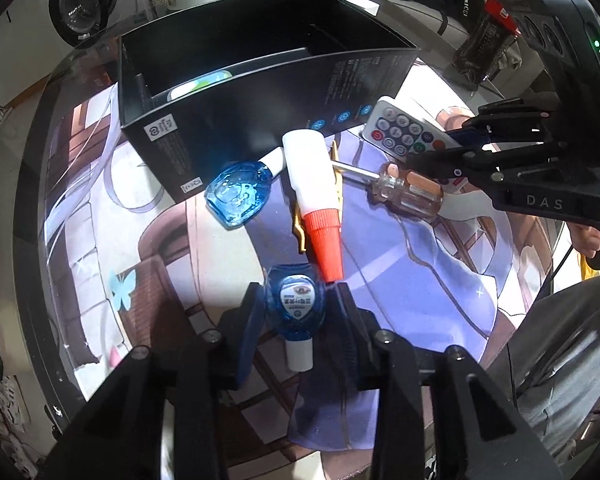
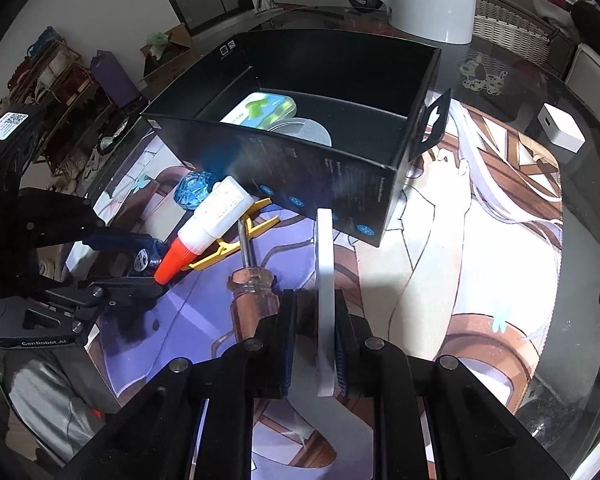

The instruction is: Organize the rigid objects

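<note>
Black left gripper (image 1: 296,300), blue-padded jaws, silver screws, "DAS" lettering

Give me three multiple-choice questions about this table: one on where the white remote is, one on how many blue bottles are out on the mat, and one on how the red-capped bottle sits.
1. Where is the white remote?
A. In the black box
B. Between the right gripper's fingers
C. Under the kettle

2. How many blue bottles are out on the mat?
A. Two
B. One
C. Four

3. How does the red-capped white bottle sit?
A. Upright
B. Inside the box
C. Lying on its side

Answers:
1 B: the white remote stands edge-on in the right gripper.
2 A: two blue bottles lie on the mat.
3 C: the red-capped white bottle lies flat across the other items.
</note>
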The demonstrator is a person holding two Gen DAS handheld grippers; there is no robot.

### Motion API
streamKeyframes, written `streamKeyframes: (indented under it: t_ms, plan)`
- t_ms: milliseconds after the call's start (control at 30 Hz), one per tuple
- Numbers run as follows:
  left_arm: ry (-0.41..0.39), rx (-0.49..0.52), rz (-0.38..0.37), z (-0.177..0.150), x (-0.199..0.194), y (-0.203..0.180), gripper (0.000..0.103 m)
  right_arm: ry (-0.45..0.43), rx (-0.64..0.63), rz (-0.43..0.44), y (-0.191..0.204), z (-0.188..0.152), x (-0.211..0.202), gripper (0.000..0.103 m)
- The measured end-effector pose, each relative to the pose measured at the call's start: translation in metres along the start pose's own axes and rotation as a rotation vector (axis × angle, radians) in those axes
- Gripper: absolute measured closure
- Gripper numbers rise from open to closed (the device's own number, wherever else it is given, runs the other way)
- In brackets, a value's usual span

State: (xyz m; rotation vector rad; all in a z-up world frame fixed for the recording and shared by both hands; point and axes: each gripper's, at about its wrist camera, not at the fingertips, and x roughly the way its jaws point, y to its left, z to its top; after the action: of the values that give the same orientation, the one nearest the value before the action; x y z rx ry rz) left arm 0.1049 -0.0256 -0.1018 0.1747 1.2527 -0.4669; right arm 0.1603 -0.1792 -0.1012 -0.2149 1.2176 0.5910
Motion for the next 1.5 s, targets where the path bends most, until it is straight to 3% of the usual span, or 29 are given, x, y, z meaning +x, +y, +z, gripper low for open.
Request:
streamKeyframes:
  t_ms: [33,100,167,233,333,467,633,767,900,1133,1267,1500]
  plan:
    - [-0.003,0.006,0.002,0.000,0.001,-0.005,0.055,-0.003,-0.006,-0.007,0.002,0.000,0.000,0.089]
    - [-0.008,0.027,0.033,-0.001,0.003,-0.013,0.053,-0.008,-0.010,-0.016,0.004,-0.001,-0.001,0.095]
    - [-0.008,0.055,0.078,-0.001,0.005,-0.020,0.058,-0.012,-0.016,-0.025,0.006,-0.001,-0.002,0.096]
    - [-0.013,0.062,0.068,0.001,0.004,-0.021,0.074,-0.014,-0.025,-0.031,0.008,-0.001,-0.002,0.096]
    - [-0.014,0.050,0.055,0.002,0.003,-0.019,0.074,-0.020,-0.038,-0.045,0.013,-0.001,-0.004,0.096]
    - [-0.047,0.064,0.114,-0.001,-0.006,-0.015,0.075,-0.059,-0.048,-0.048,0.020,-0.001,-0.016,0.096]
    - [-0.206,0.083,0.142,0.002,-0.045,-0.016,0.075,-0.171,-0.068,-0.047,0.027,-0.001,-0.046,0.097]
    - [-0.399,0.048,0.100,0.002,-0.087,-0.007,0.074,-0.310,-0.074,-0.031,0.038,0.000,-0.079,0.096]
    - [-0.579,0.012,0.107,-0.001,-0.121,-0.006,0.074,-0.491,-0.085,-0.020,0.056,-0.003,-0.114,0.097]
    - [-0.748,-0.047,0.148,-0.001,-0.145,-0.006,0.074,-0.832,-0.053,-0.089,0.083,-0.034,-0.155,0.097]
    - [-0.804,-0.066,0.185,-0.007,-0.149,-0.005,0.074,-0.858,-0.070,-0.114,0.095,-0.039,-0.154,0.097]
    - [-0.831,-0.078,0.175,-0.003,-0.149,0.001,0.074,-0.880,-0.085,-0.147,0.104,-0.042,-0.153,0.097]
